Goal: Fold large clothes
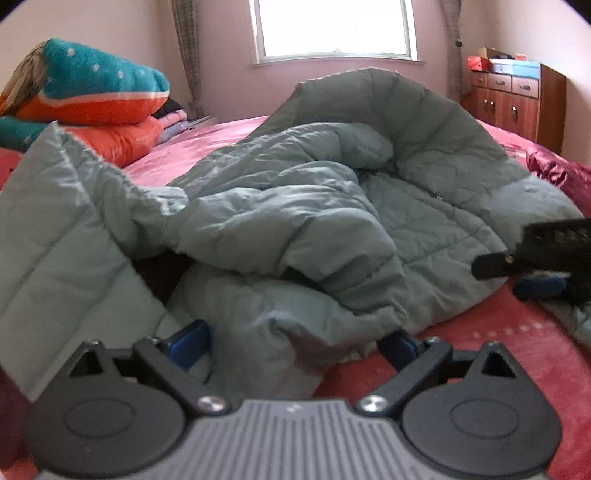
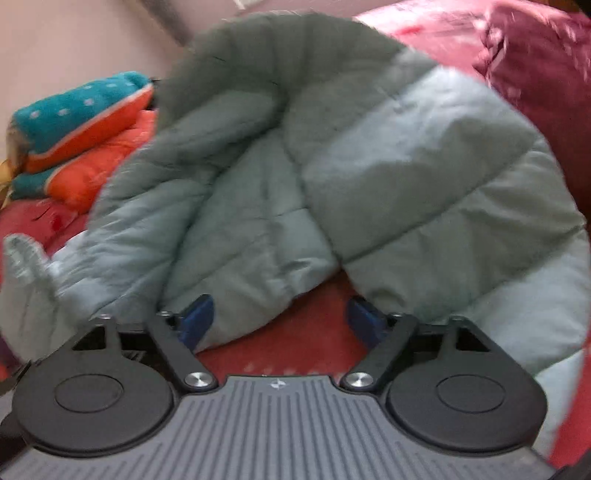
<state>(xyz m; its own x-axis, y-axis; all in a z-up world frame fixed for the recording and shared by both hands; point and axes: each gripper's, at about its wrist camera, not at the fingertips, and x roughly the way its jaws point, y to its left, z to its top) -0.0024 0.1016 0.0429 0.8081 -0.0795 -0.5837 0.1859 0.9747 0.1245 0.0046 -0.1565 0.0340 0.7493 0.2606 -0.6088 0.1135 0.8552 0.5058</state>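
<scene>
Left wrist view is showing 1 grey-green quilted coat [image 1: 280, 221] lying crumpled across the red bed [image 1: 498, 332], with 1 stack of folded teal and orange blankets [image 1: 92, 96] sitting far left, 1 window [image 1: 332, 29] glowing behind, and 1 wooden dresser [image 1: 513, 103] standing far right. The left hand-held gripper [image 1: 295, 338] is sitting with its 2 blue fingers spread wide, and a bunched hem of the coat is lying in the gap between them; nothing is being pinched yet. At the right edge of the same view the right hand-held gripper [image 1: 517, 275] is reaching toward the coat's other side. Right wrist view, blurred by motion, is showing that same coat [image 2: 332, 166] filling most of the frame, with the right hand-held gripper [image 2: 284, 321] also gaping open, its left finger touching or just beside the coat's edge and bare red bed showing between the fingers. 1 dark maroon cushion or quilt [image 2: 535, 66] is lying at the upper right. Judging the risks: the puffy, slippery fabric is likely to slide out if either hand-held gripper closes on too thin a fold, and grabbing several bunched layers at once would be dragging the whole heap rather than 1 edge, leaving the fold lopsided. The 2 grippers are gripping unevenly placed points, so lifting could be twisting the coat.
</scene>
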